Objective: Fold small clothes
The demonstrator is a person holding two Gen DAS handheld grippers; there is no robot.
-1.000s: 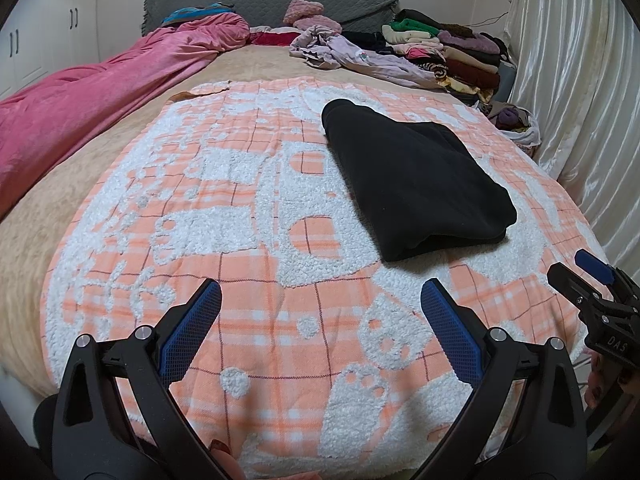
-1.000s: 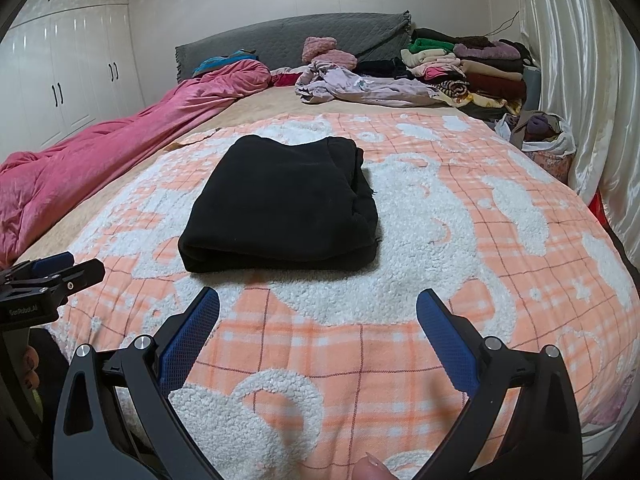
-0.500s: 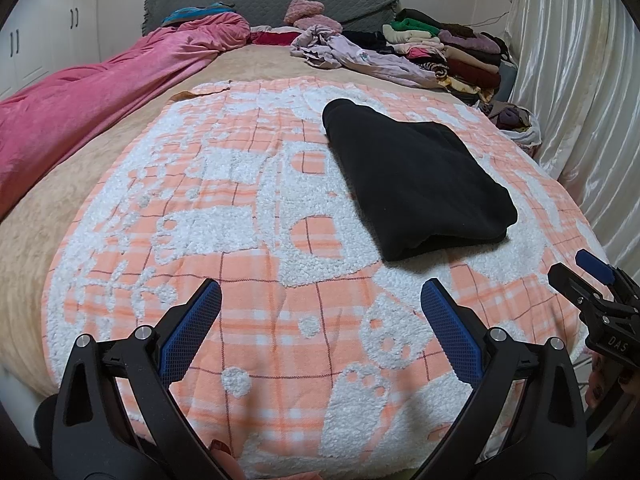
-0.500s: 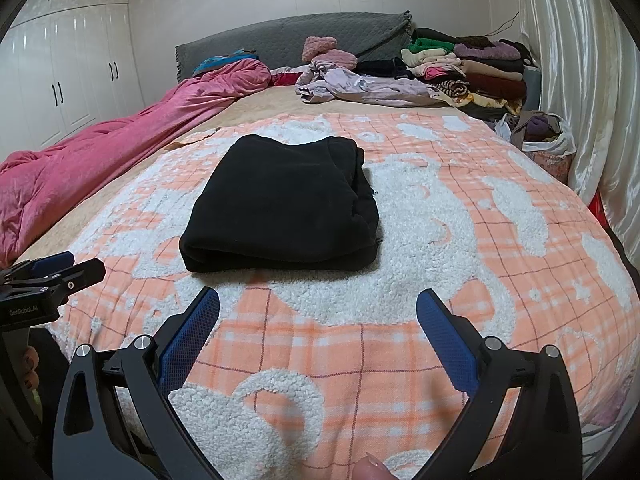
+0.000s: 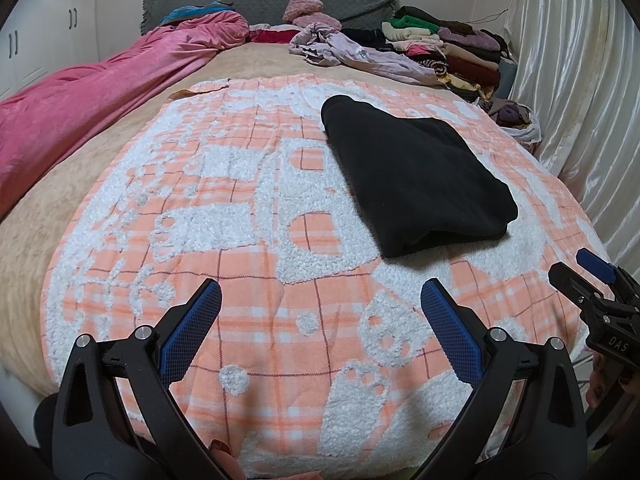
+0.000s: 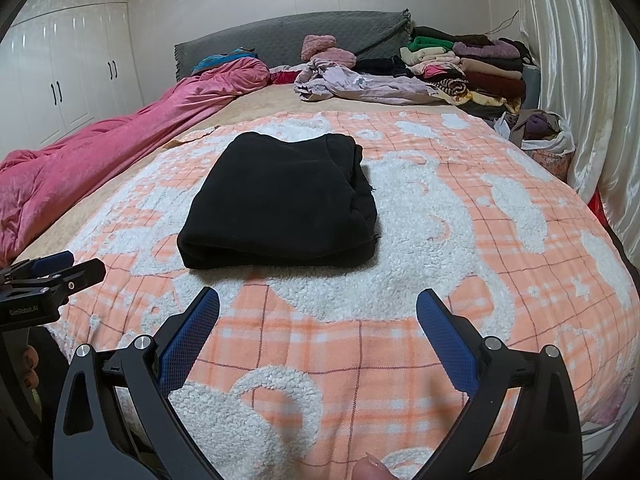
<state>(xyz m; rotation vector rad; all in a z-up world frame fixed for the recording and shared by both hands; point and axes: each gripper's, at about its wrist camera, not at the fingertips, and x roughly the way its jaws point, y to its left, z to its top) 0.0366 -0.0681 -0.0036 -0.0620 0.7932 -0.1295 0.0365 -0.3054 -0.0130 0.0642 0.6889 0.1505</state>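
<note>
Black garment [image 6: 280, 200] lies folded into a compact rectangle mid-blanket [image 6: 440, 240]; this piece looks done. Left gripper [image 5: 320, 328] and right gripper [image 6: 318, 326] both spread wide, empty, short of it. Unfolded lilac clothes [image 6: 360, 84] near the headboard likely remain.

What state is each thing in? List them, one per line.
black garment: folded, lying flat on the blanket
left hand-held gripper: open, empty
right hand-held gripper: open, empty
lilac garment: unfolded, crumpled
clothes stack: folded, piled
wardrobe doors: shut
</note>
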